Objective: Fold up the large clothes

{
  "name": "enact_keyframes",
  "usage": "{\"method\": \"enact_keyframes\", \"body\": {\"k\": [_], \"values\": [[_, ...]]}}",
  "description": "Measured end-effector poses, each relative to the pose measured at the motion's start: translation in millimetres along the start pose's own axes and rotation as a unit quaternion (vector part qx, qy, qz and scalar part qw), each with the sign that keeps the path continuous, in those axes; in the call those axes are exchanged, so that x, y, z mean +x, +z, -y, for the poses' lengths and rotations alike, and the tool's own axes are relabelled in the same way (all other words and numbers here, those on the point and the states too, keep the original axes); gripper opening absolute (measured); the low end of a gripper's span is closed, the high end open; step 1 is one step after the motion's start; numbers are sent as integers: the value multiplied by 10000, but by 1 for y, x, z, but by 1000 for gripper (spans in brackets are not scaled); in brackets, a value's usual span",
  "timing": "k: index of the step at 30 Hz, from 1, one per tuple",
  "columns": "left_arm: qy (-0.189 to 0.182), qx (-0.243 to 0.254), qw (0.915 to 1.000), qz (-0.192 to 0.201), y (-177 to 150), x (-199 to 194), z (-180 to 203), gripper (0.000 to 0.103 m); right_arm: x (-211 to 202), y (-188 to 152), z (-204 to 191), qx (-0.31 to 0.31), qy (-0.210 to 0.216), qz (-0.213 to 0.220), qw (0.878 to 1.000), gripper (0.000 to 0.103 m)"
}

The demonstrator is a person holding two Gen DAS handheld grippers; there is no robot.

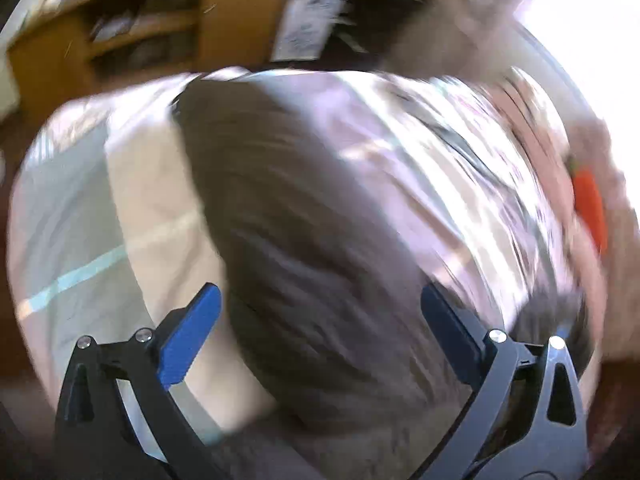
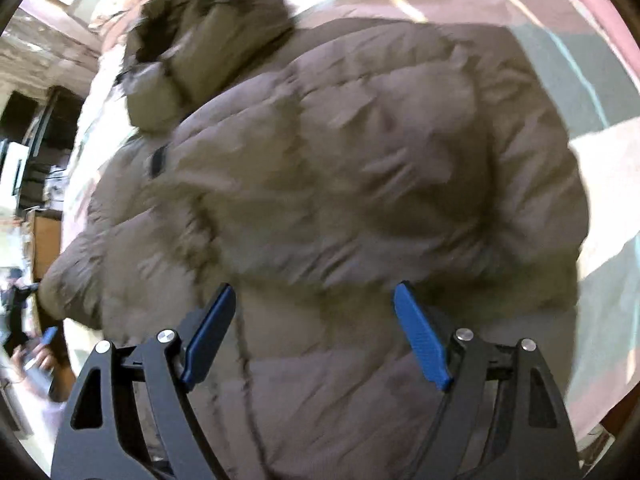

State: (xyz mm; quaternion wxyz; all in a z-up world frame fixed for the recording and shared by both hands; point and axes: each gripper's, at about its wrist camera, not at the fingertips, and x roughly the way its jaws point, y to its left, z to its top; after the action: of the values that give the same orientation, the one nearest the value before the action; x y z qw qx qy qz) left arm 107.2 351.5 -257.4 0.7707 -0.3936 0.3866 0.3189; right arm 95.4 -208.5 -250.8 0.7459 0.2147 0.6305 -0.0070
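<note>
A large taupe quilted puffer jacket (image 2: 340,168) lies spread on a bed, its fur-trimmed hood (image 2: 208,24) at the far end. It also shows, blurred, in the left wrist view (image 1: 304,248). My right gripper (image 2: 314,300) is open and empty just above the jacket's lower body. My left gripper (image 1: 320,304) is open and empty over the jacket's edge. In the right wrist view the left gripper's blue fingertip (image 2: 50,335) shows small at the far left, beside the jacket's sleeve end (image 2: 72,280).
The bed cover (image 1: 80,220) is pale pink and grey with light stripes. A wooden shelf unit (image 1: 132,40) stands beyond the bed. An orange object (image 1: 590,204) lies at the bed's right side. A bright window (image 1: 592,20) is at top right.
</note>
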Motion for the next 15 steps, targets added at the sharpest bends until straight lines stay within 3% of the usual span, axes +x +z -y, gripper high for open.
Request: {"method": "enact_keyframes", "body": {"k": [3, 5, 6, 7, 8, 9, 13, 15], "values": [[-84, -677, 9969, -384, 19, 32, -47, 101, 8, -12, -17, -227, 116, -149, 9996, 82], [-457, -1215, 9897, -612, 16, 51, -63, 98, 9, -13, -26, -385, 75, -142, 9991, 82], [-715, -1351, 9856, -716, 16, 58, -66, 75, 12, -7, -24, -400, 36, -121, 9991, 82], [-1235, -1407, 9775, -970, 15, 71, -63, 53, 17, -4, -19, -372, 21, -104, 9993, 82], [-1450, -1336, 9737, -1138, 13, 80, -57, 31, 18, -1, -18, -311, 29, -104, 9995, 82], [-1581, -1207, 9730, -1168, 12, 83, -49, 18, 23, 3, -18, -267, 47, -108, 9996, 82], [-2027, -679, 9716, -1014, 12, 68, -6, 10, 17, 4, -7, -125, 93, -85, 9998, 82], [-2310, 33, 9692, -850, 6, 36, 36, 10, 12, 8, -1, -29, 84, -19, 10000, 82]]}}
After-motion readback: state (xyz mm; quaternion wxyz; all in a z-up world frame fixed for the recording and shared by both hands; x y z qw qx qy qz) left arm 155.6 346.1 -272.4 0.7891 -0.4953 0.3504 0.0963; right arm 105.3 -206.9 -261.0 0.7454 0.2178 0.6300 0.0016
